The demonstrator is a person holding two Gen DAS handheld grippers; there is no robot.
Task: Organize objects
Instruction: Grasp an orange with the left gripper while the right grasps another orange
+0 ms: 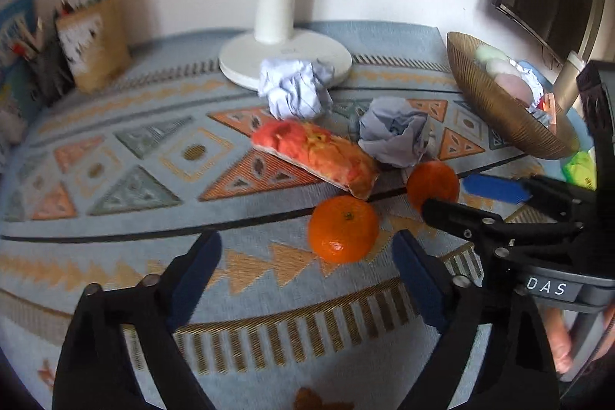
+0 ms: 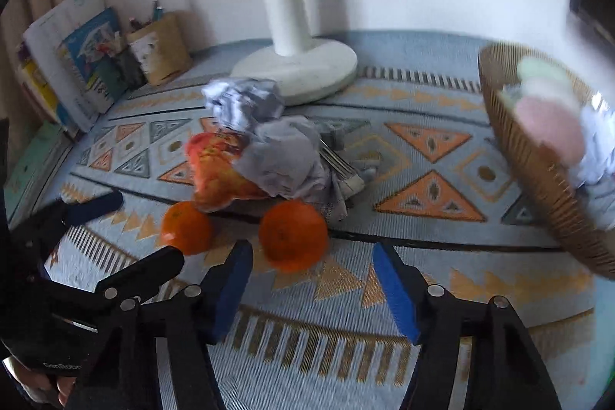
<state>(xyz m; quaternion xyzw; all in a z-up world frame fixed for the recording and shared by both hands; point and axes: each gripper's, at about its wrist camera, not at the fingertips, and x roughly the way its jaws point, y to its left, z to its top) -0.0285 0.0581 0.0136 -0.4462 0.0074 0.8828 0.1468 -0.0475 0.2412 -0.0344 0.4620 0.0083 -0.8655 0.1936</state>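
The left gripper [image 1: 305,269] is tilting down toward the patterned cloth [image 1: 115,187], its blue-padded jaws standing apart with nothing between them, the nearer tangerine [image 1: 343,228] lying just beyond the tips. Its body is showing blurred pale lettering in the right wrist view, too soft to read. The right gripper [image 2: 311,289] is likewise angling down, jaws parted and empty, the second tangerine [image 2: 293,236] sitting just ahead of them; "DAS" is reading clearly on its housing. Both fruits are lying toward the cloth's near edge, beside an orange snack packet [image 1: 317,156] and two crumpled paper balls [image 1: 294,88]. A ribbed bowl [image 1: 496,106] at the right edge is partly cut off.
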